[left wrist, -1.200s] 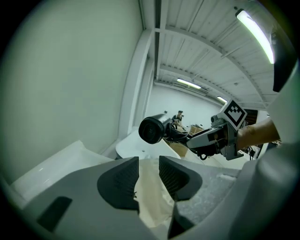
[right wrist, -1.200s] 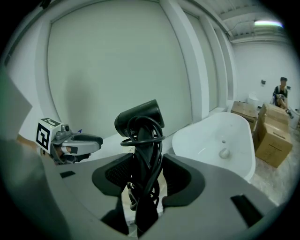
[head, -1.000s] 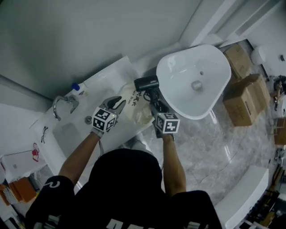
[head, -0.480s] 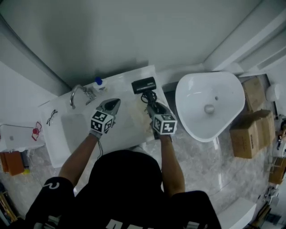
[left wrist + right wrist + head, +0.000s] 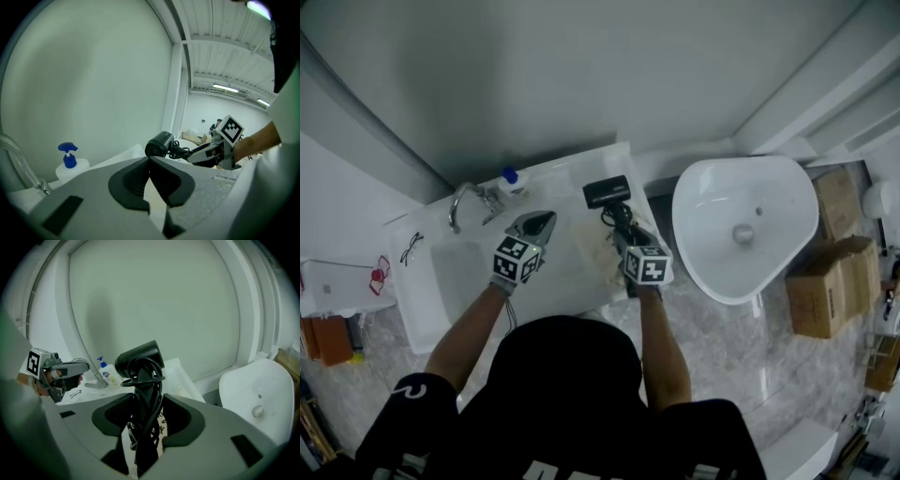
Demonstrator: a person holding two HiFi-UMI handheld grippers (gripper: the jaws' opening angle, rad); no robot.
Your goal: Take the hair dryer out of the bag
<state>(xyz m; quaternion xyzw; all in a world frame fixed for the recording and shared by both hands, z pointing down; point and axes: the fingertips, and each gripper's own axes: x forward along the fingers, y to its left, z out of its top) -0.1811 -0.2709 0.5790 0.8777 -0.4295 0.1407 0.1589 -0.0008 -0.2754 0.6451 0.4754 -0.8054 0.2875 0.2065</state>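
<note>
The black hair dryer [image 5: 607, 190] stands upright over the white counter [image 5: 567, 286], its cord wound round the handle. My right gripper [image 5: 617, 232] is shut on that handle; in the right gripper view the handle and cord [image 5: 144, 394] fill the jaws, with the head [image 5: 139, 359] above. The cream cloth bag [image 5: 584, 249] lies crumpled on the counter between the grippers, its printed edge [image 5: 161, 423] just under the handle. My left gripper [image 5: 546, 217] is shut on a fold of the bag [image 5: 151, 190]. From the left gripper view the dryer [image 5: 159, 144] and right gripper [image 5: 205, 153] lie ahead.
A faucet [image 5: 464, 199] and blue-capped soap bottle [image 5: 511, 178] stand at the counter's back, by the sunken sink [image 5: 455, 272]. Glasses [image 5: 411, 247] lie at its left. A white freestanding basin [image 5: 745, 225] is close on the right, cardboard boxes [image 5: 834, 281] beyond it.
The left gripper's jaws, open beside the bag a second ago, have shut on the cloth. The right gripper has kept its grip on the dryer handle.
</note>
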